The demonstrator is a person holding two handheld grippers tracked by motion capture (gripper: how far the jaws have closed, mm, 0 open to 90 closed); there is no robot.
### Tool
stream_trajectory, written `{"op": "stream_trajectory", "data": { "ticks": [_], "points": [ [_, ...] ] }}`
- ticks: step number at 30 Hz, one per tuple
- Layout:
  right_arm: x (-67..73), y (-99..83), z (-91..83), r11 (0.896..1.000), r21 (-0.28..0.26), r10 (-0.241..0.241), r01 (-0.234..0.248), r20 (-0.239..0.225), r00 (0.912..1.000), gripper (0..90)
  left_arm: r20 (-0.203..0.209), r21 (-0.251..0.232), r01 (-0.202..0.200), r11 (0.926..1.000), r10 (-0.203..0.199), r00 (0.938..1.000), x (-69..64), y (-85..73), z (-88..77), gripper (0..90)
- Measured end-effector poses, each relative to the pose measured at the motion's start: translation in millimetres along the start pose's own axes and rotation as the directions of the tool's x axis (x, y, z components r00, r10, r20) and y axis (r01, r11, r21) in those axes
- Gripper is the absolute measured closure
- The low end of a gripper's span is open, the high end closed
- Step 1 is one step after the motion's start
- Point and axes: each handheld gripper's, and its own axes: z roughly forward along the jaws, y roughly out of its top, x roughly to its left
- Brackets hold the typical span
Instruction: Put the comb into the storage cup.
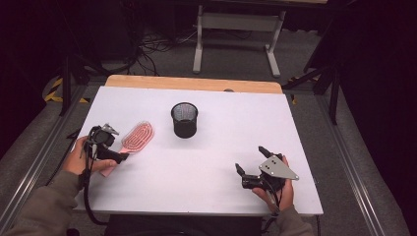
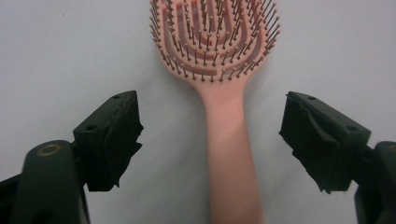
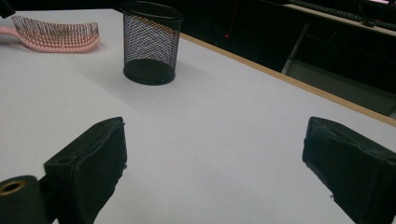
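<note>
- We see a pink brush (image 1: 137, 137) lying bristles up on the left of the white table (image 1: 206, 172), handle toward the person, head toward the far right.
- Left gripper (image 2: 210, 135) straddles the handle, jaws spread, not touching it.
- Black mesh cup (image 1: 184, 119) stands upright mid-table, right of the brush; looks empty.
- Right gripper (image 1: 250, 160) sits near right, jaws spread, holding nothing.
- Dark room, grey floor, cables (image 1: 147, 49), white desk frame (image 1: 238, 29) behind.

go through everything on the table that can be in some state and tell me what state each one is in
Pink hairbrush: lying flat, bristles up, handle between the left fingers, not gripped.
Mesh cup: upright, empty.
Left gripper: open.
Right gripper: open, holding nothing.
</note>
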Motion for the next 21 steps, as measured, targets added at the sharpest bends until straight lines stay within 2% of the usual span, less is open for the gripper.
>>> {"op": "stream_trajectory", "data": {
  "ticks": [3, 4, 8, 9, 12, 19, 21],
  "points": [
    [-0.3, -0.5, 0.2, 1.0, 0.005, 0.002, -0.002, 0.001, 1.0, 7.1, 0.012, 0.041, 0.002, 0.9992, -0.002, 0.9999, 0.4, 4.0, 6.2, 26.1],
    [-0.3, -0.5, 0.2, 1.0, 0.005, 0.002, -0.002, 0.001, 1.0, 7.1, 0.012, 0.041, 0.002, 0.9992, -0.002, 0.9999, 0.4, 4.0, 6.2, 27.5],
    [-1.0, -1.3, 1.3, 1.0, 0.011, 0.007, -0.007, -0.002, 1.0, 7.2, 0.003, 0.093, 0.008, 0.9956, -0.008, 1.0, 3.4, 8.7, 13.7, 30.2],
    [-1.3, -1.8, 1.7, 1.0, 0.012, 0.009, -0.009, -0.002, 1.0, 7.3, 0.022, 0.106, 0.017, 0.9942, -0.02, 0.9996, 6.6, 10.6, 17.7, 35.1],
    [-1.6, -1.9, 1.8, 1.0, 0.012, 0.015, -0.015, 0.002, 0.9999, 7.3, 0.022, 0.109, 0.024, 0.9938, -0.027, 0.9994, 7.3, 13.2, 18.7, 34.8],
    [-1.7, -1.7, 1.9, 1.0, 0.021, 0.019, -0.019, 0.003, 0.9998, 7.6, 0.024, 0.159, 0.035, 0.9867, -0.039, 0.999, 7.6, 21.6, 19.7, 40.5],
    [-1.5, -2.0, 2.7, 0.999, 0.037, 0.014, -0.014, 0.008, 0.9999, 7.6, 0.018, 0.17, 0.039, 0.9847, -0.043, 0.9989, 7.5, 23.9, 20.3, 41.0]
  ]
}}
